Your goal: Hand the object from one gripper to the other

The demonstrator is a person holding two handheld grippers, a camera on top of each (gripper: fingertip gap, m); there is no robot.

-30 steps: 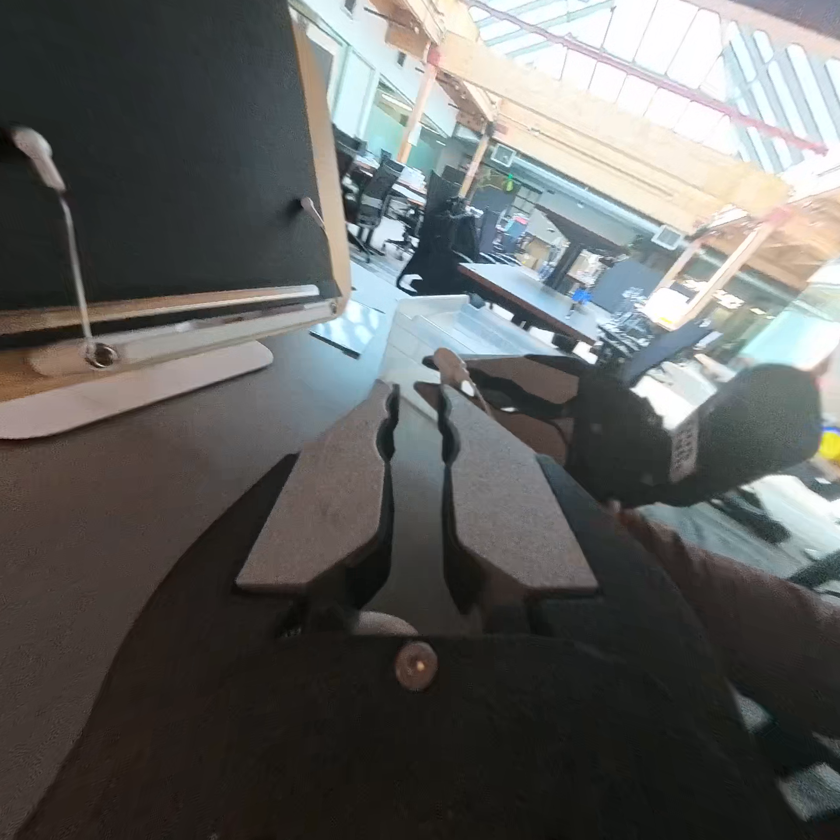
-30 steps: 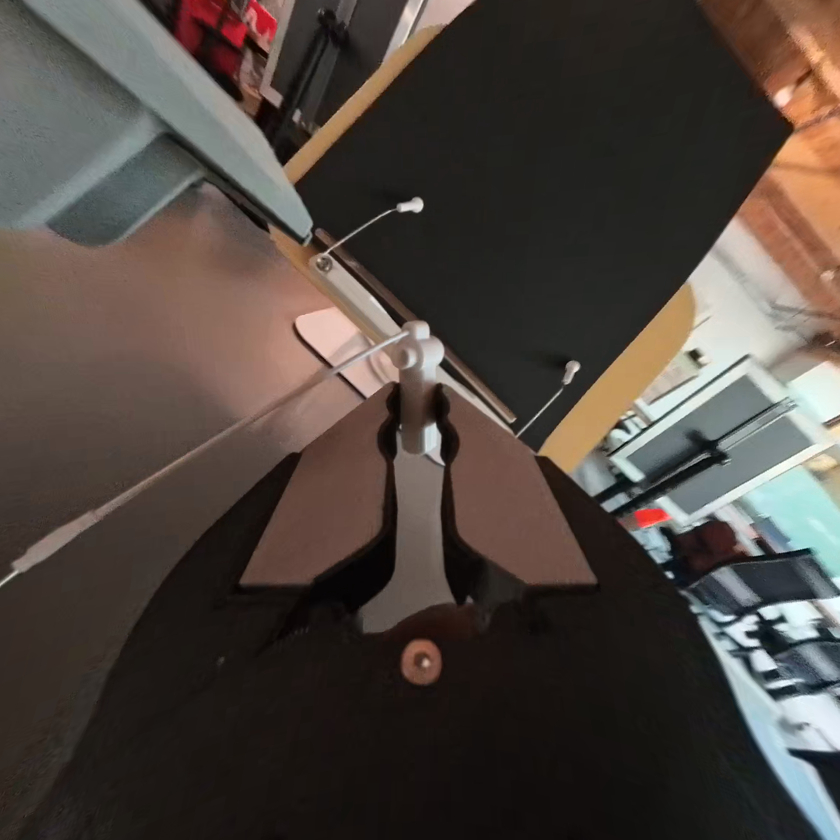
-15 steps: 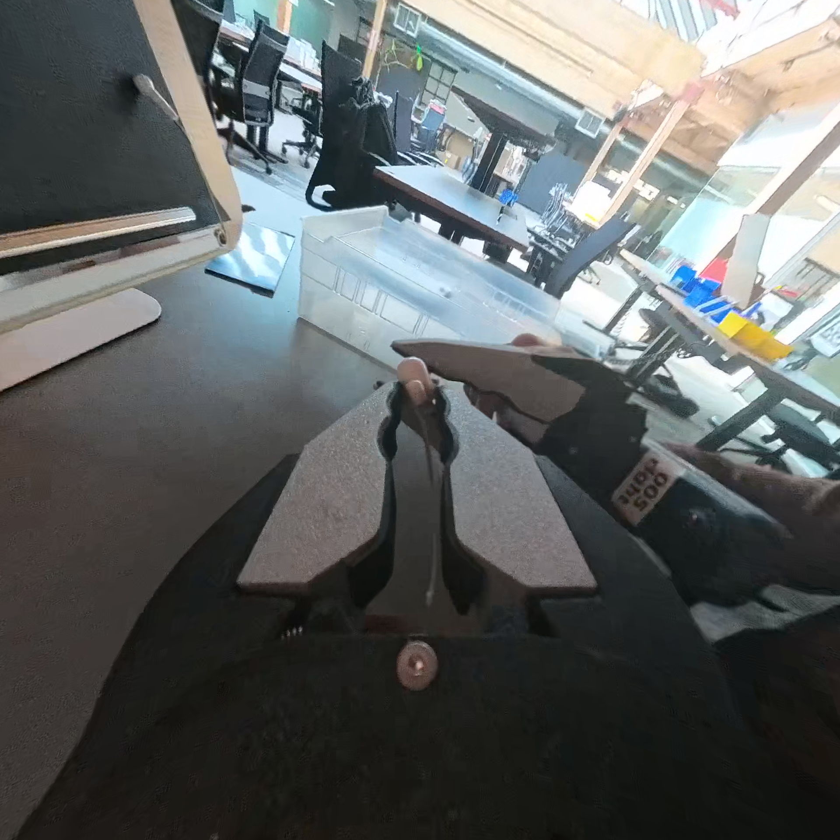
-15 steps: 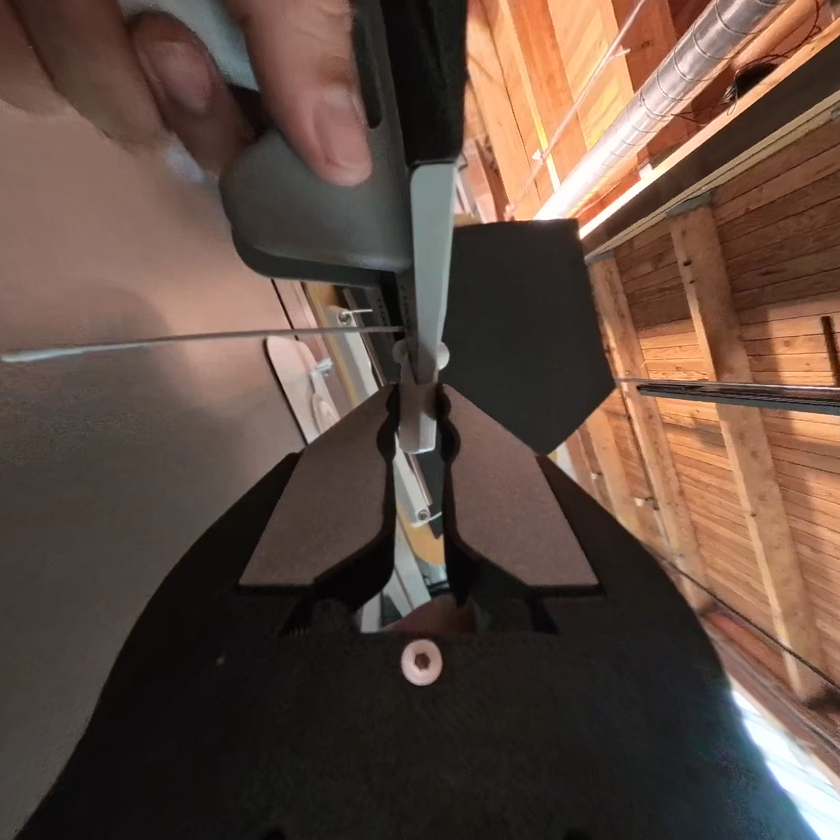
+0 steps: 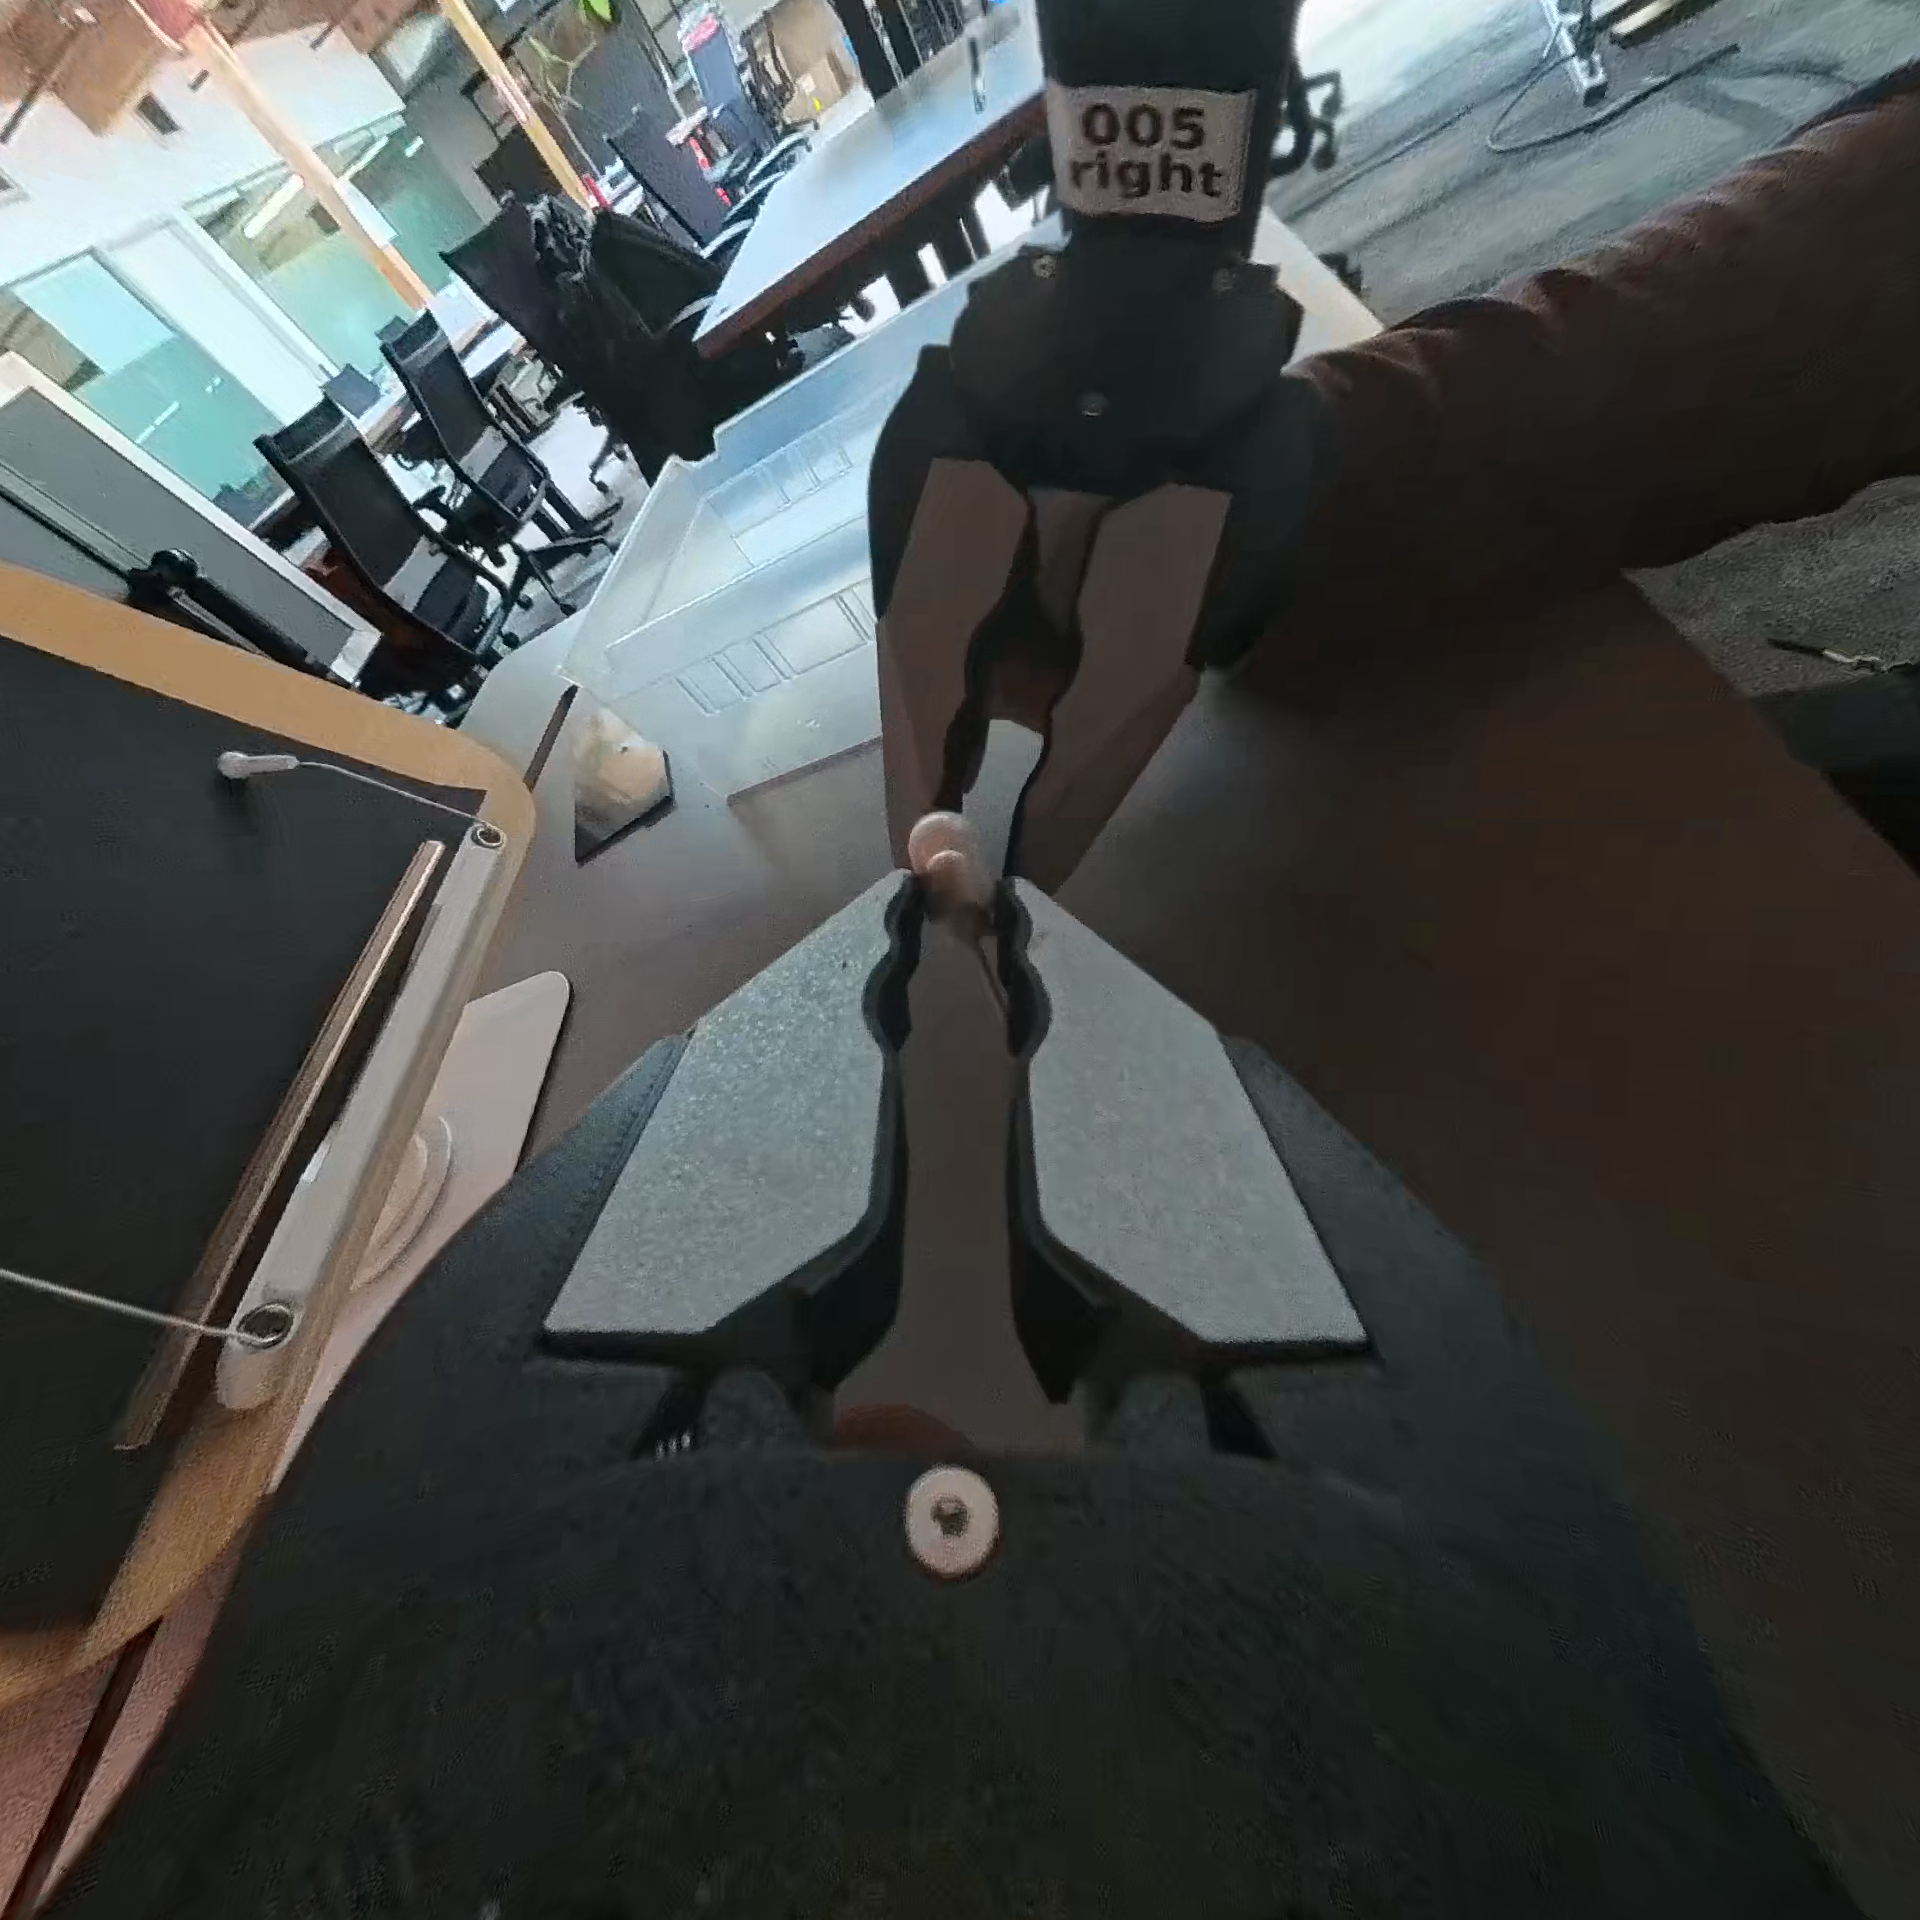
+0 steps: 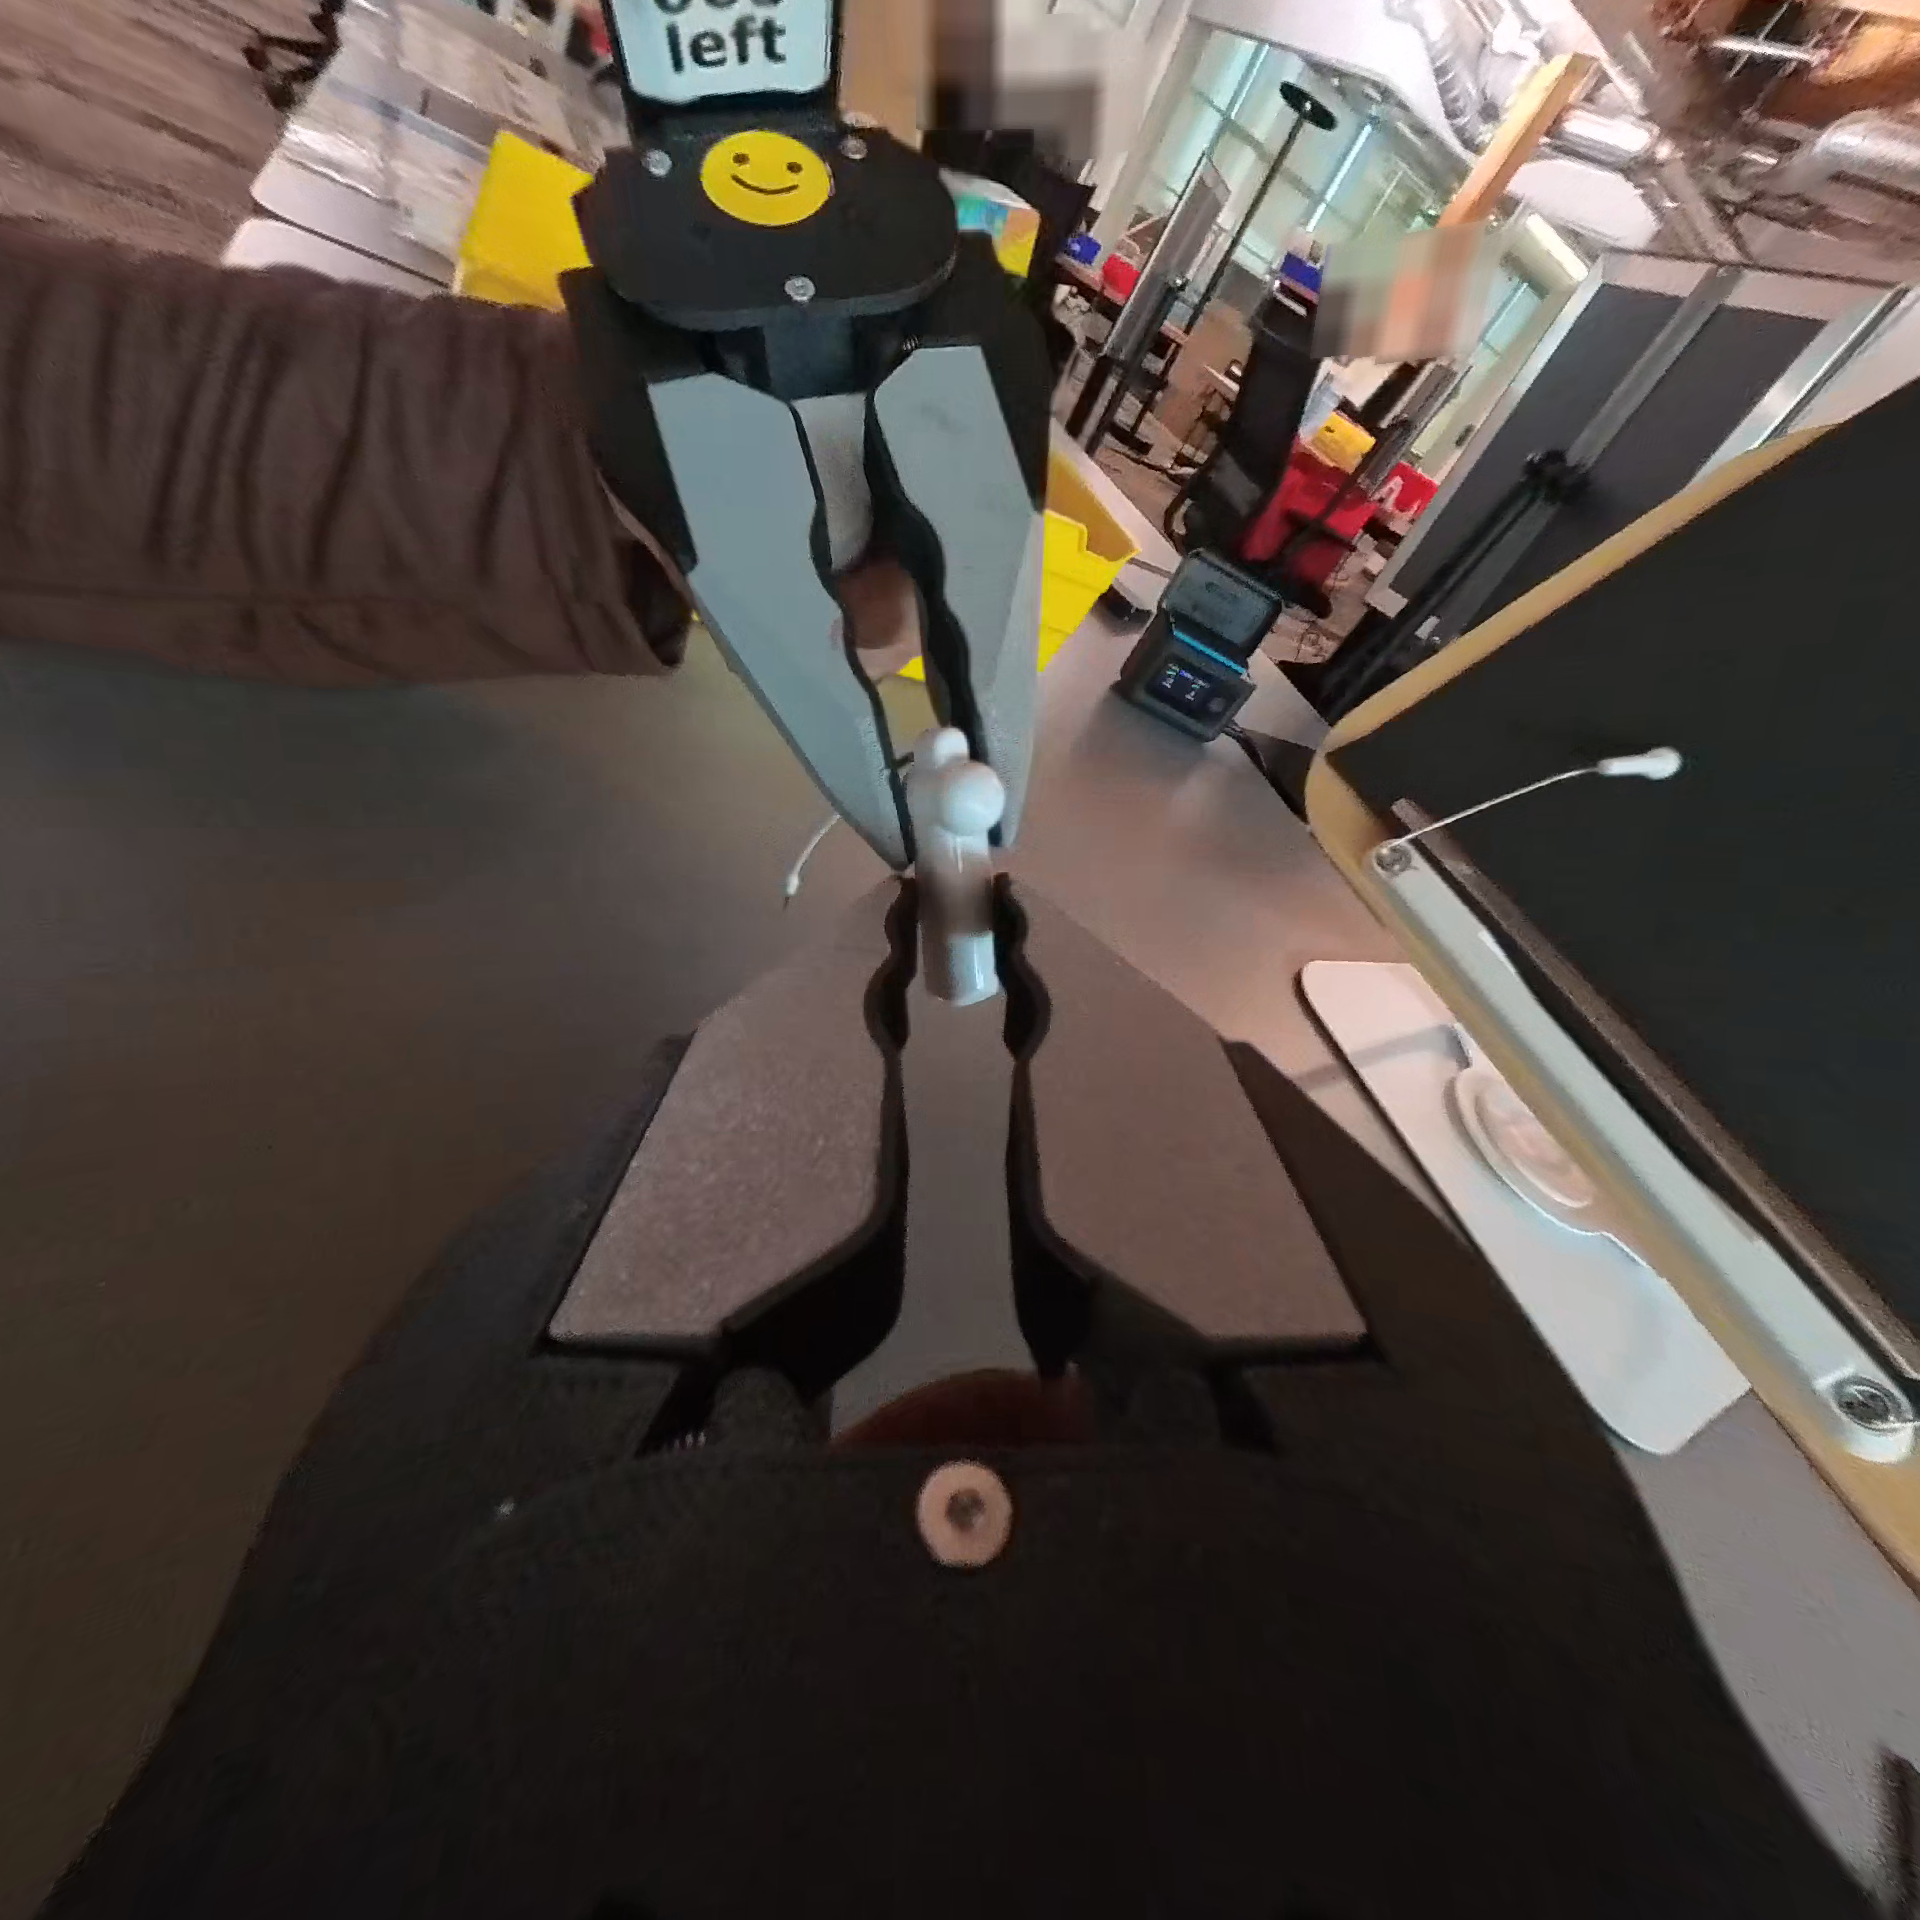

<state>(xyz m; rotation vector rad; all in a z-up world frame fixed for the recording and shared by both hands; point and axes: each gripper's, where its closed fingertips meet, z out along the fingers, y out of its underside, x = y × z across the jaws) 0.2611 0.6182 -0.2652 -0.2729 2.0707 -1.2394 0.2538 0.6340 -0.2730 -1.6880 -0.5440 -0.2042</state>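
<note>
- Left wrist view: we see our left hand-held gripper (image 5: 954,894) clenched on the white object (image 5: 940,844) above the dark worktop (image 5: 1455,987); the right hand-held gripper (image 5: 961,821) meets it tip to tip.
- Right wrist view: our right hand-held gripper (image 6: 951,899) grips the white object (image 6: 954,862) too, the left hand-held gripper (image 6: 951,831) pinching its knobbed end.

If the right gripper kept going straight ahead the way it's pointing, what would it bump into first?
Most likely the left gripper. It faces the right gripper tip to tip, both on the small white plug, so there is almost no room to advance.
</note>
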